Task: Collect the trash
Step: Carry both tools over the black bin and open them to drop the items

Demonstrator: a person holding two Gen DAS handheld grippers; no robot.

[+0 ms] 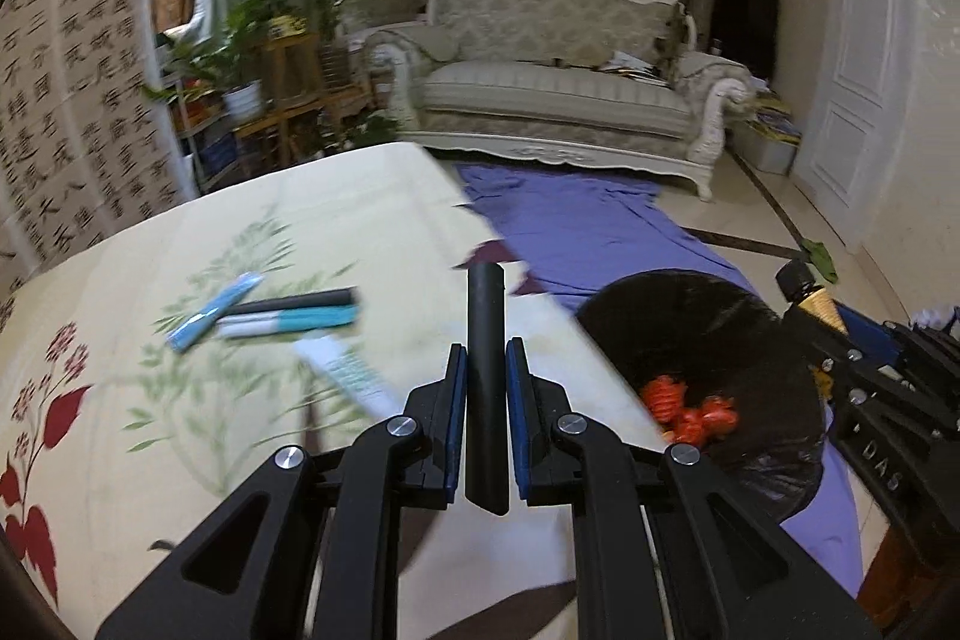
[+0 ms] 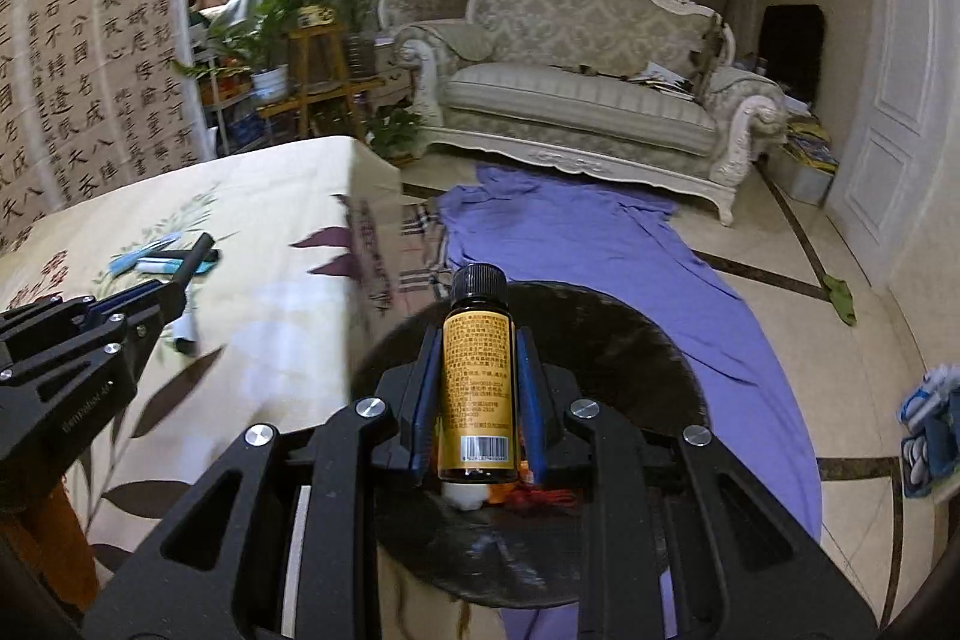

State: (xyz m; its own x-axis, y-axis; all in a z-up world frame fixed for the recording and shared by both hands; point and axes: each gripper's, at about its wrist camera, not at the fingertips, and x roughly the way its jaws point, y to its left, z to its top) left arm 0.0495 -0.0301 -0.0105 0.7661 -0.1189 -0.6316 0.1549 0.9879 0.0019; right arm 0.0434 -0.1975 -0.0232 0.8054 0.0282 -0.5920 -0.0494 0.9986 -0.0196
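Observation:
My left gripper (image 1: 486, 358) is shut on a black tube (image 1: 487, 388) and holds it above the table's right edge. My right gripper (image 2: 479, 346) is shut on a small brown bottle (image 2: 478, 376) with a yellow label and black cap, held over the black-lined trash bin (image 2: 630, 340). The bin (image 1: 708, 340) stands on the floor right of the table and holds red-orange trash (image 1: 690, 409). The bottle also shows in the left wrist view (image 1: 807, 289). Several pens and tubes (image 1: 270, 313) lie on the floral tablecloth (image 1: 180, 460).
A purple cloth (image 2: 600, 244) lies on the floor under the bin, reaching to a cream sofa (image 2: 588, 100). Plants on wooden stands (image 2: 300, 58) are behind the table. A green rag (image 2: 840, 298) and slippers (image 2: 930, 430) lie on the floor at right.

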